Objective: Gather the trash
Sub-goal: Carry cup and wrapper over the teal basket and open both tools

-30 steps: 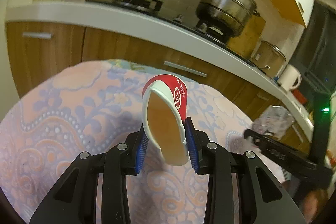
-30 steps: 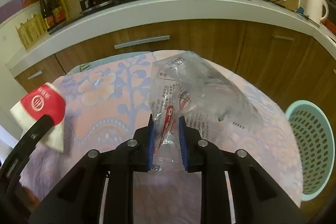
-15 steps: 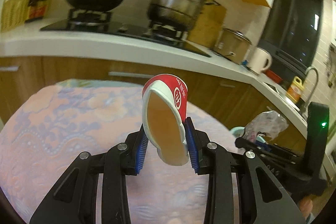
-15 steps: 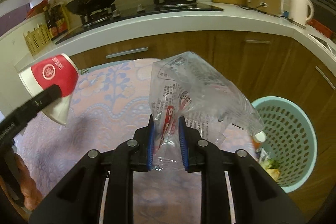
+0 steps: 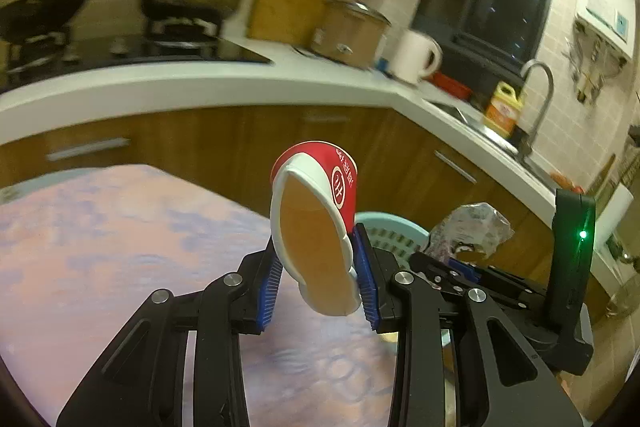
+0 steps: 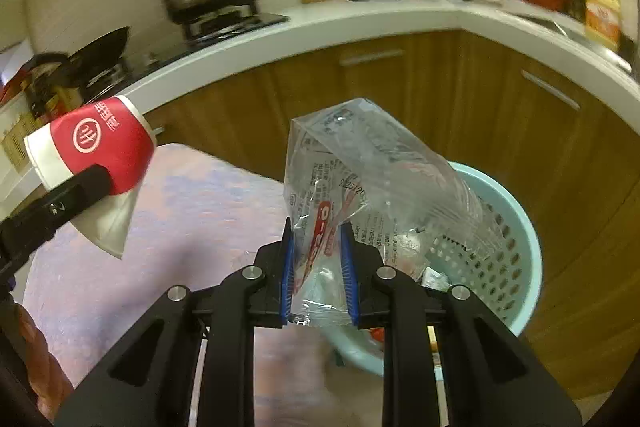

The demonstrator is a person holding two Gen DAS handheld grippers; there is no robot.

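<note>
- The right gripper (image 6: 316, 267) pinches a clear plastic bag (image 6: 372, 179) between its blue pads.
- The bag hangs over the rim of a light blue basket (image 6: 520, 227).
- At left, a squashed red paper cup (image 6: 100, 147) is gripped above the pink floral cloth (image 6: 192, 227).

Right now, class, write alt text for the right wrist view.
The right gripper pinches a clear plastic bag above a light blue basket that already holds trash. At left, the left gripper holds a squashed red and white paper cup over a flowered tablecloth.
</note>
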